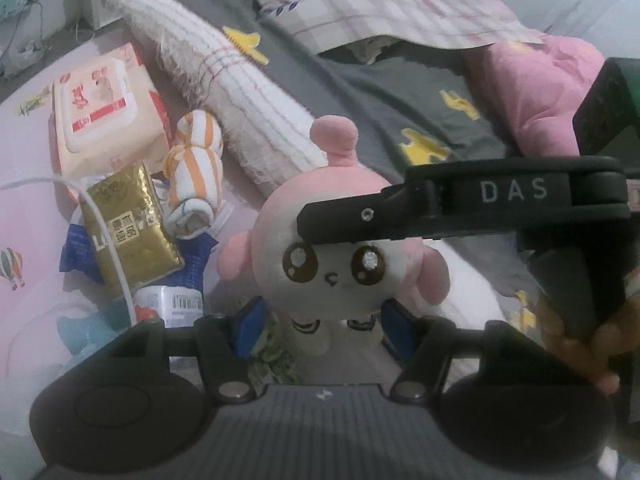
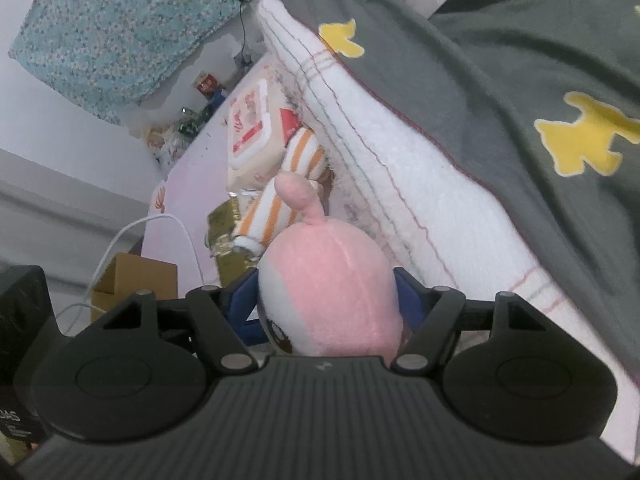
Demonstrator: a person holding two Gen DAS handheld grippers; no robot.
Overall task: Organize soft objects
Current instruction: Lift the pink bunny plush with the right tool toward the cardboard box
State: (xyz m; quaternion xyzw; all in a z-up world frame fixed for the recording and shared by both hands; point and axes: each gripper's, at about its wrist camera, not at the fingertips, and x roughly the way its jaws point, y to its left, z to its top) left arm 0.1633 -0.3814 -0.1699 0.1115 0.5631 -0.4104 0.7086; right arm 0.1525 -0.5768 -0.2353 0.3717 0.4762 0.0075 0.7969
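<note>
Bed: pink printed sheet (image 1: 32, 184) with soft things and packets strewn across it.
Quilt: one grey quilt (image 1: 360, 92) with yellow shapes, spread over the far side.
Rolled blanket: one long white roll (image 1: 224, 92) with thin coloured stripes, lying along the quilt's edge.
Plush toy: one pink and white doll (image 1: 332, 264) with big brown eyes, upright in the middle, beside the roll's near end.
Right gripper: (image 2: 326, 300) blue pads on either side of the doll's head, touching or nearly so; whether they press it, I cannot tell.
Left gripper: (image 1: 324, 328) fingers apart, flanking the doll's feet, not visibly squeezing.
Wet wipes: one peach pack (image 1: 100, 108), lid shut, contents hidden.
Striped cloth: one orange and white knotted bundle (image 1: 196, 168) beside the wipes.
Gold packet: one (image 1: 128, 232), sealed, under a white cable (image 1: 108, 232).
</note>
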